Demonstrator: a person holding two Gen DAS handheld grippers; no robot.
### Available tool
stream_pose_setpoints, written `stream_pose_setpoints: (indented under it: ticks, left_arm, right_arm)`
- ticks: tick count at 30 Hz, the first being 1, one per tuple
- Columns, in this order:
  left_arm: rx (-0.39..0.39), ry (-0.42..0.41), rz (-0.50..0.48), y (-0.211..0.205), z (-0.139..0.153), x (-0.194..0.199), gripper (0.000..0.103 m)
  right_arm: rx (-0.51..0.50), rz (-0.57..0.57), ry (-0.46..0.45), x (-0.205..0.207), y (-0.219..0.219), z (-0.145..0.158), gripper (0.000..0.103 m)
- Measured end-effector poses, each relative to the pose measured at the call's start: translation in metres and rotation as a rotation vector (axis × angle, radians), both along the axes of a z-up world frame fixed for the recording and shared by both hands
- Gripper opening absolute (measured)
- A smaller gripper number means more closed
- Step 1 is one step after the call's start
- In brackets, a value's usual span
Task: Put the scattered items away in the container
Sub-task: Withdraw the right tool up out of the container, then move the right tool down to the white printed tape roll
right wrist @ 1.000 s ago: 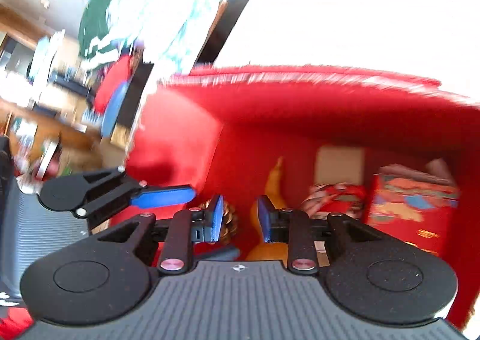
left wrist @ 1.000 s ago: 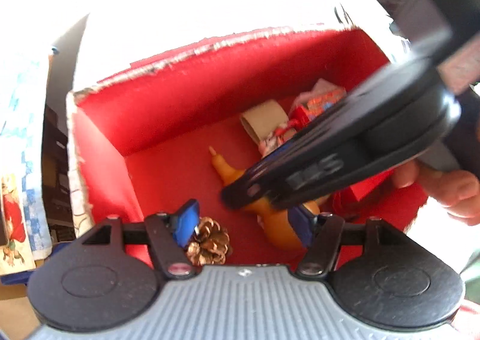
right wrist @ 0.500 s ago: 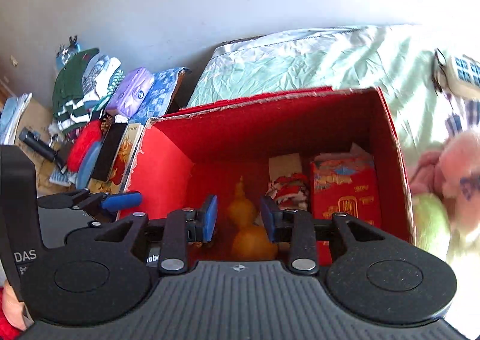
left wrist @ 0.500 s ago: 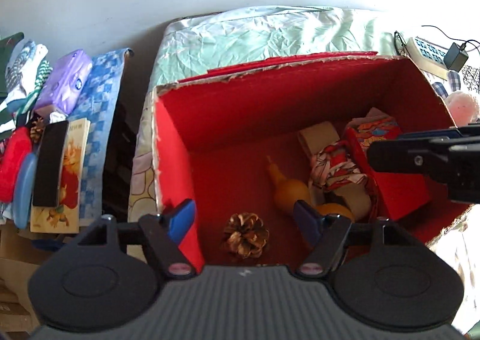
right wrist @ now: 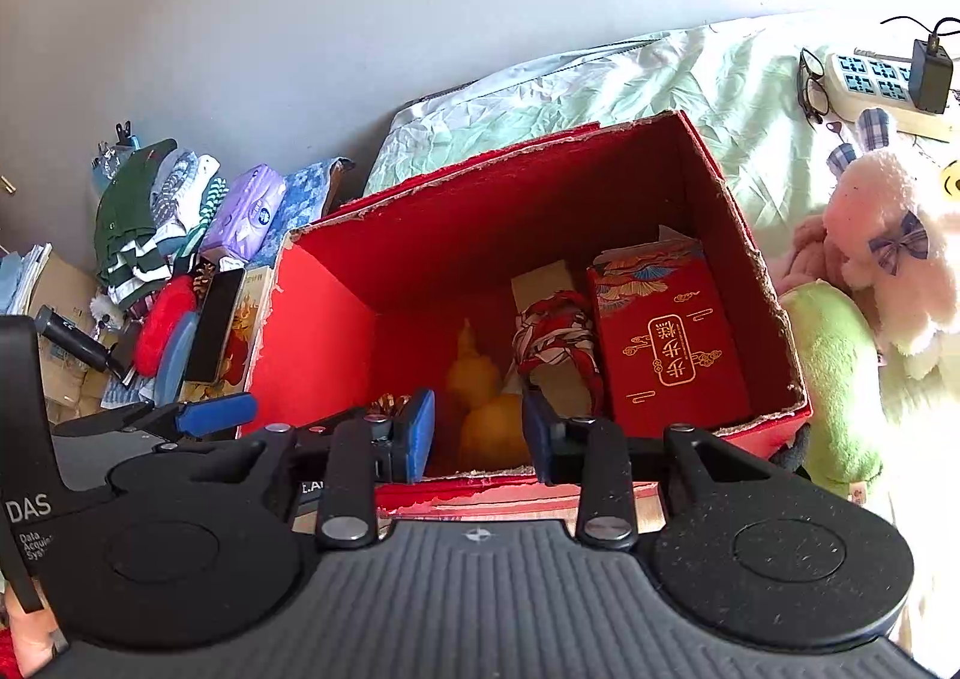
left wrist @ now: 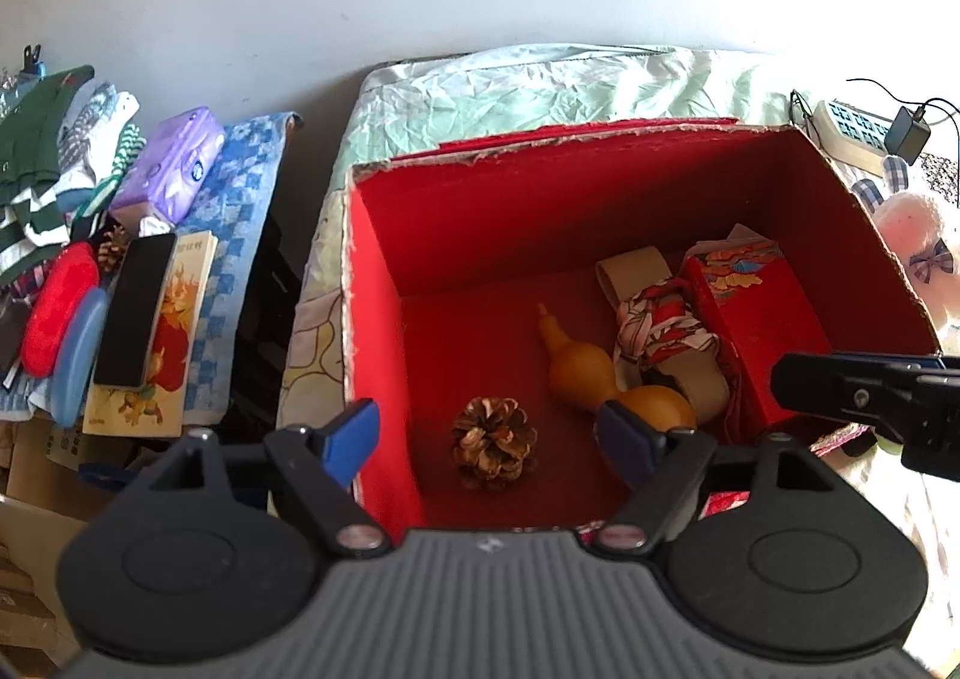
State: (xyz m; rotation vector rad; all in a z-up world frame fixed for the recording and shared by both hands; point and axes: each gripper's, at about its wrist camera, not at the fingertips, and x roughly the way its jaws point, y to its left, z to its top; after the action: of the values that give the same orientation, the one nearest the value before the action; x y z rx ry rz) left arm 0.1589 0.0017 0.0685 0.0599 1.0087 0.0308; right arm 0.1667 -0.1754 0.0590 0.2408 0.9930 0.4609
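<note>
The red cardboard box [left wrist: 480, 211] [right wrist: 480, 235] stands on the bed with its top open. On its floor lie a pine cone [left wrist: 493, 439] [right wrist: 390, 403], an orange gourd [left wrist: 600, 379] [right wrist: 486, 409], a patterned cloth bundle [left wrist: 660, 325] [right wrist: 558, 337] and a red gift packet [left wrist: 762, 313] [right wrist: 672, 343]. My left gripper [left wrist: 486, 436] hovers above the box's near edge over the pine cone; its jaws are opening and hold nothing. My right gripper [right wrist: 478, 427] hangs open and empty above the near rim, with the gourd showing through the gap.
Left of the bed a pile holds folded clothes [right wrist: 144, 211], a purple tissue pack [left wrist: 174, 169], a red case [left wrist: 60, 301] and a book [left wrist: 174, 331]. On the green sheet [left wrist: 540, 91] lie a power strip [right wrist: 876, 85], glasses [right wrist: 813, 85] and plush toys [right wrist: 888, 253].
Both grippers have pulled up and back out of the box. The left jaws stand wider and the pine cone lies free on the floor. The right gripper has left the left view's middle.
</note>
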Motion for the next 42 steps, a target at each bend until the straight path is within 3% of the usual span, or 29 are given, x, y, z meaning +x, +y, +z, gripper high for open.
stream_pose_setpoints:
  ticks: [11,16,25,33,42]
  left_arm:
    - [-0.005,-0.013,0.103,-0.013,0.006,-0.028,0.081]
    - [0.035,-0.039,0.169,-0.022,0.013,-0.042,0.088]
    - [0.064,-0.051,0.295,-0.026,0.019,-0.073,0.089]
    - [0.077,0.007,0.376,-0.025,-0.003,-0.101,0.095]
    - [0.073,0.094,0.373,-0.033,-0.037,-0.114,0.097]
  right_arm:
    - [0.068,0.102,-0.022,-0.021,-0.019,0.008,0.035]
    - [0.083,0.161,-0.04,-0.031,-0.027,0.01,0.035]
    - [0.108,0.26,0.003,-0.046,-0.035,-0.007,0.035]
    - [0.056,0.293,0.069,-0.063,-0.031,-0.037,0.038]
    - [0.023,0.255,0.124,-0.067,-0.041,-0.055,0.04]
